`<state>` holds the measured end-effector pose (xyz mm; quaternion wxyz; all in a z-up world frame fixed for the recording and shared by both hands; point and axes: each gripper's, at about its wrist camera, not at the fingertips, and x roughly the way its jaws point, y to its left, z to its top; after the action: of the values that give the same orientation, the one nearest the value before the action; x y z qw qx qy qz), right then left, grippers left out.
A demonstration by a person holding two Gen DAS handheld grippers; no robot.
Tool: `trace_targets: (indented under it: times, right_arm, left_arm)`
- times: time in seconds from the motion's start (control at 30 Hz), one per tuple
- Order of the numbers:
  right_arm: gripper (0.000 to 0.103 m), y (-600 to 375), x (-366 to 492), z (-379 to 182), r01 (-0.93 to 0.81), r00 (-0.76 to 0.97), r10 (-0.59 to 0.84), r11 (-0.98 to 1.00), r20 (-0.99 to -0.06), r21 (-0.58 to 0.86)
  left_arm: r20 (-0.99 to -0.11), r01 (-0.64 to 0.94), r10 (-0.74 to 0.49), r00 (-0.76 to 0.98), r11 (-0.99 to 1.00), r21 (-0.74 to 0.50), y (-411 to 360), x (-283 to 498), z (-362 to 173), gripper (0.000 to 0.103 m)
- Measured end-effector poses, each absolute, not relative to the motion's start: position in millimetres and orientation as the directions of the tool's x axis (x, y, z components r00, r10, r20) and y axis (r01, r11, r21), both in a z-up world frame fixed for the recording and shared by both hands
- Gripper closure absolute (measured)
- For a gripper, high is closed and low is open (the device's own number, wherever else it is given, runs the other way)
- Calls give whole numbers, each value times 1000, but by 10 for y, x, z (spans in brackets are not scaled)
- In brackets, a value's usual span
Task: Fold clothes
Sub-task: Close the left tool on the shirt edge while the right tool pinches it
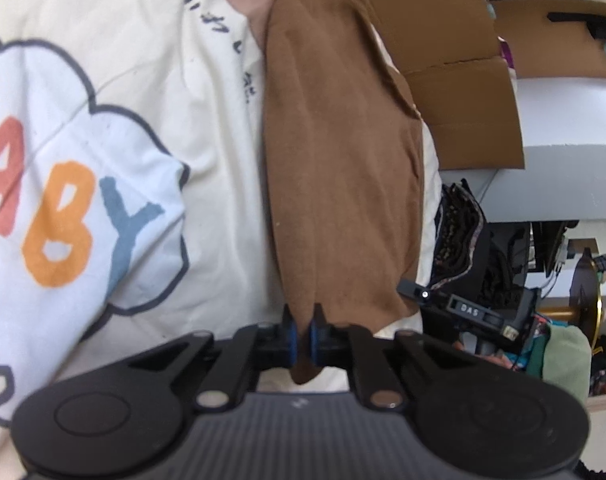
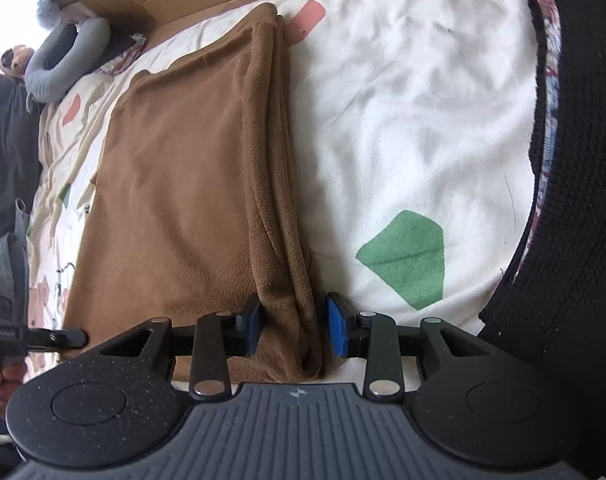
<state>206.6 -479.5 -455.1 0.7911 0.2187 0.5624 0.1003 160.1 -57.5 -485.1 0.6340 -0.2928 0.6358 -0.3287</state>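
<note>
Left tongs [image 1: 301,334] pinch the brown garment's [image 1: 339,152] edge; right tongs [image 2: 293,330] straddle its thick folded edge, half-wide, right pad clear.

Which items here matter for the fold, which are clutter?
In play:
brown garment
left gripper, pinching its edge
right gripper, straddling its folded edge

Clutter:
cardboard
grey neck pillow
printed bedsheet

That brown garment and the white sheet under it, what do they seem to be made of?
The brown garment looks like fleece or a brushed knit: matte, with a fuzzy nap along its stacked folded edges. The white sheet looks like thin woven cotton, matte, softly creased, printed with flat colour shapes such as the green patch. Neither can be told for certain.
</note>
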Motion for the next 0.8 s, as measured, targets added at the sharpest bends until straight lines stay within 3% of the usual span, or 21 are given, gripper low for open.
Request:
trace_targets:
  times: [0.1, 0.2, 0.8]
  right_arm:
    - [86, -4756, 2078, -4526, 94, 330, 415, 879, -848, 467]
    - [89, -4740, 2077, -4491, 112, 317, 425, 871, -848, 478]
    - [93, -4256, 1742, -4350, 194, 234, 531, 796, -815, 574]
  left_arm:
    - [-615, 43, -788, -26, 614, -788, -537, 1613, -4800, 97]
    - [-619, 40, -785, -27, 618, -785, -481, 1639, -4740, 97]
    - [-698, -8, -715, -49, 699, -715, 103, 1618, -4432, 98]
